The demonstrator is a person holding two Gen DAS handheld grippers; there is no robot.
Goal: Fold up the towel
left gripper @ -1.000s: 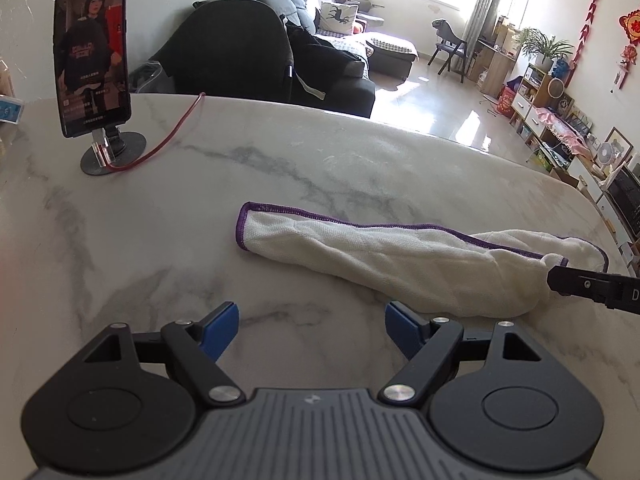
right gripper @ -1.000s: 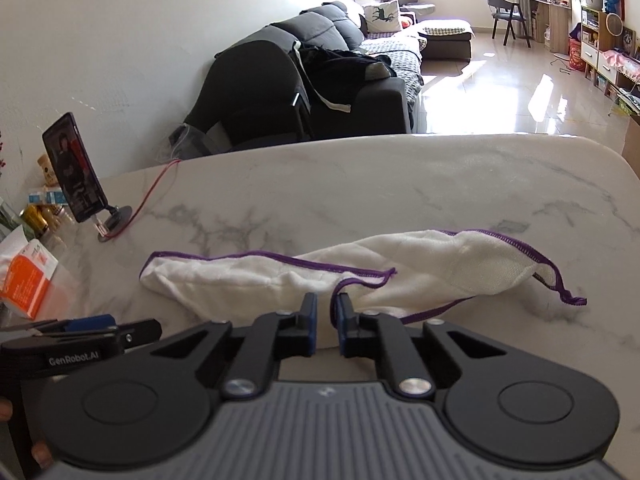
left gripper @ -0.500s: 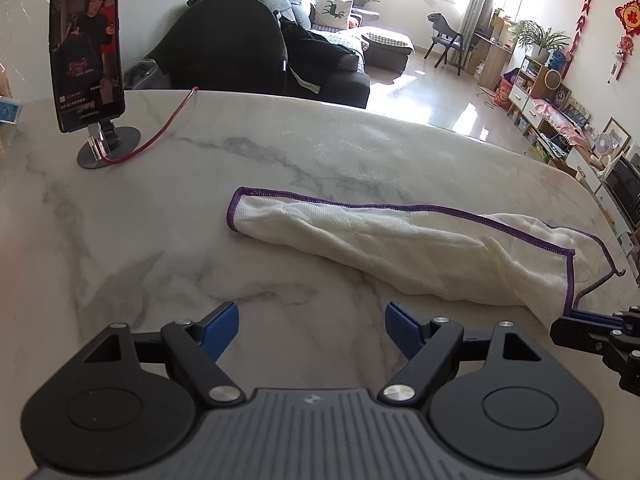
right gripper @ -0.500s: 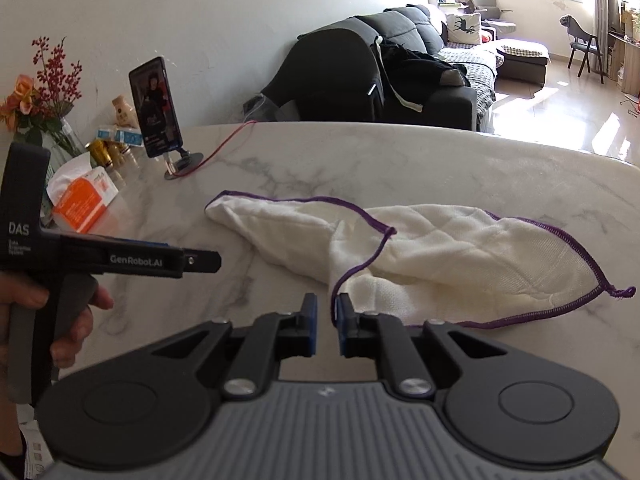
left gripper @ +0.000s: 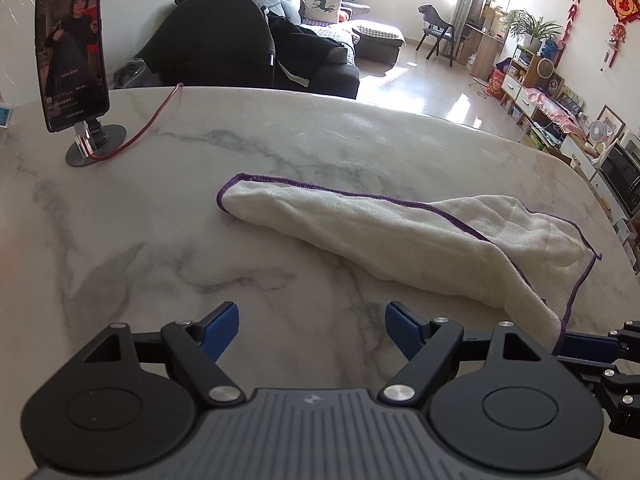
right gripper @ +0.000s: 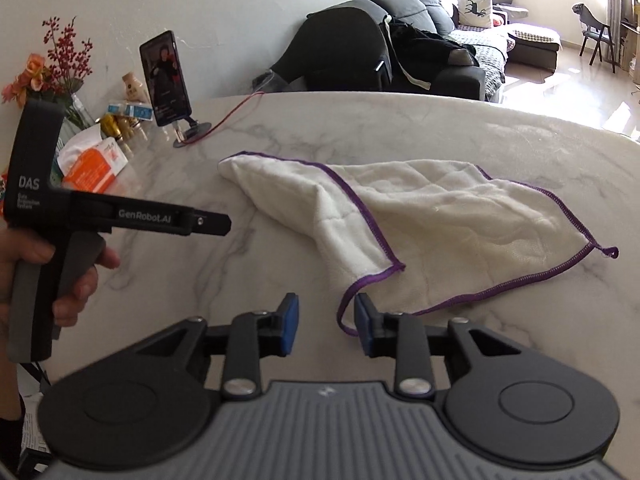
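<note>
A white towel (left gripper: 400, 236) with purple edging lies rumpled and partly folded over on the marble table (left gripper: 200, 240); it also shows in the right wrist view (right gripper: 440, 216). My left gripper (left gripper: 312, 330) is open and empty, near the table's front, left of the towel. My right gripper (right gripper: 326, 324) is open, its jaws a hand's width apart, with a purple towel corner (right gripper: 348, 320) lying loose just in front of the right finger. The right gripper's fingers (left gripper: 592, 346) show at the lower right of the left view. The left gripper body (right gripper: 120, 216) shows in the right view.
A phone on a stand (left gripper: 74, 76) with a red cable (left gripper: 148, 128) stands at the far left of the table. Flowers, small bottles and an orange packet (right gripper: 96, 164) sit by the wall. A dark sofa (left gripper: 260, 52) is beyond the table.
My right gripper has pulled the towel's corner toward me, then opened and let it go. The towel has spread wider. My left gripper stays open.
</note>
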